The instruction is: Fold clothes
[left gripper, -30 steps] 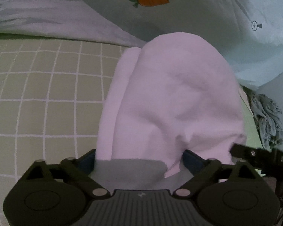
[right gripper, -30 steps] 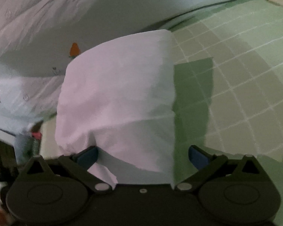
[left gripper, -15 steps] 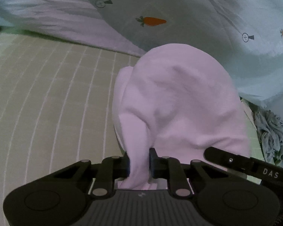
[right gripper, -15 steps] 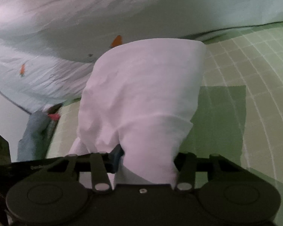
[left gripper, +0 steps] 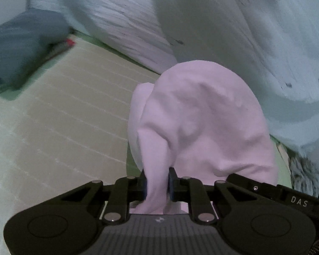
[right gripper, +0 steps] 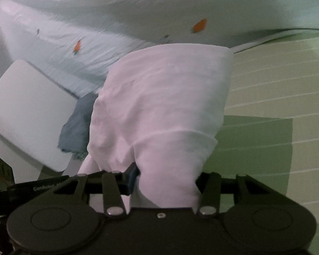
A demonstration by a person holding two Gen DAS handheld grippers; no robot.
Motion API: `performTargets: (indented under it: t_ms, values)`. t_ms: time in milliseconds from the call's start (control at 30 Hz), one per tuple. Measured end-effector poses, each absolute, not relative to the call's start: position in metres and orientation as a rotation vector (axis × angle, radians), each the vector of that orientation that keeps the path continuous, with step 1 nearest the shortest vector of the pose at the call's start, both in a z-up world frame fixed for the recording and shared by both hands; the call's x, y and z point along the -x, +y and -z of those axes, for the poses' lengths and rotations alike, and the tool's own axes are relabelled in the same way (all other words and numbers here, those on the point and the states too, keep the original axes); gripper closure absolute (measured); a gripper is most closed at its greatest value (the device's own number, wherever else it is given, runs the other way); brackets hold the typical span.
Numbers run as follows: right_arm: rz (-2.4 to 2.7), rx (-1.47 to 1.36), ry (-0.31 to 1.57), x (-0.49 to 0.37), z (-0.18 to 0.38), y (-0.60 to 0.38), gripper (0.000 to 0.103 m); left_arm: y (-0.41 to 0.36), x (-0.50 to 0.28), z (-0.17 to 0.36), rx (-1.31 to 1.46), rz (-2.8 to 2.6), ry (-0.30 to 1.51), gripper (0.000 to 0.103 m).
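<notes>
A pale pink garment (left gripper: 202,116) hangs bunched in front of both cameras, lifted above the green checked bed sheet (left gripper: 63,110). My left gripper (left gripper: 157,183) is shut on a pinched fold of its near edge. In the right wrist view the same garment (right gripper: 163,102) drapes over my right gripper (right gripper: 167,180), which is shut on its lower edge. The other gripper's black body shows at the right of the left view (left gripper: 287,195).
A light blue quilt with carrot prints (left gripper: 244,31) lies bunched along the far side. A grey-blue pillow (left gripper: 17,42) sits at the far left. In the right view a blue cloth (right gripper: 78,123) and a white board (right gripper: 25,110) lie at left.
Both grippers went from open around the garment's edge to shut on it. They have since lifted it and tilted, so more quilt and the pillow come into view.
</notes>
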State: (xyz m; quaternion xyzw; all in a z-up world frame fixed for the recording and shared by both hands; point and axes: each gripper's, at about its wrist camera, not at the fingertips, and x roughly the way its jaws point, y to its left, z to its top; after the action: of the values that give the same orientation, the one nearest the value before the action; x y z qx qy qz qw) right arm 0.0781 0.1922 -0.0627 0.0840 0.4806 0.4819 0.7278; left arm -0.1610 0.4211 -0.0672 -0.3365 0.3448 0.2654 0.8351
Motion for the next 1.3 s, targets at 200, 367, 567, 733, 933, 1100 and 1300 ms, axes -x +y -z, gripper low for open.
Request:
performTargets:
  t_ms: [200, 367, 567, 733, 933, 1100, 1300]
  values:
    - [-1.152, -0.158, 1.100, -0.059, 0.068, 0.265, 0.055, 0.472, 0.199, 0.060, 0.744, -0.660, 0.692, 0.084]
    - [-1.235, -0.173, 1.113, -0.045, 0.067, 0.343, 0.055, 0.548, 0.225, 0.043, 0.745, -0.706, 0.635, 0.085]
    - [-1.317, -0.267, 1.097, -0.040, 0.056, 0.447, 0.055, 0.646, 0.232, -0.001, 0.657, -0.754, 0.590, 0.085]
    - [-1.365, -0.449, 1.082, -0.042, 0.035, 0.534, 0.055, 0.731, 0.229, -0.057, 0.523, -0.810, 0.507, 0.085]
    - [-1.314, -0.587, 1.117, -0.040, 0.049, 0.643, 0.050, 0.818, 0.230, -0.045, 0.481, -1.005, 0.475, 0.059]
    - [-1.126, -0.559, 1.302, -0.046, 0.124, 0.682, 0.045, 0.840, 0.250, 0.054, 0.718, -1.147, 0.535, 0.060]
    - [-1.166, -0.535, 1.310, -0.055, 0.129, 0.677, 0.035, 0.825, 0.246, 0.069, 0.670, -1.182, 0.506, 0.055]
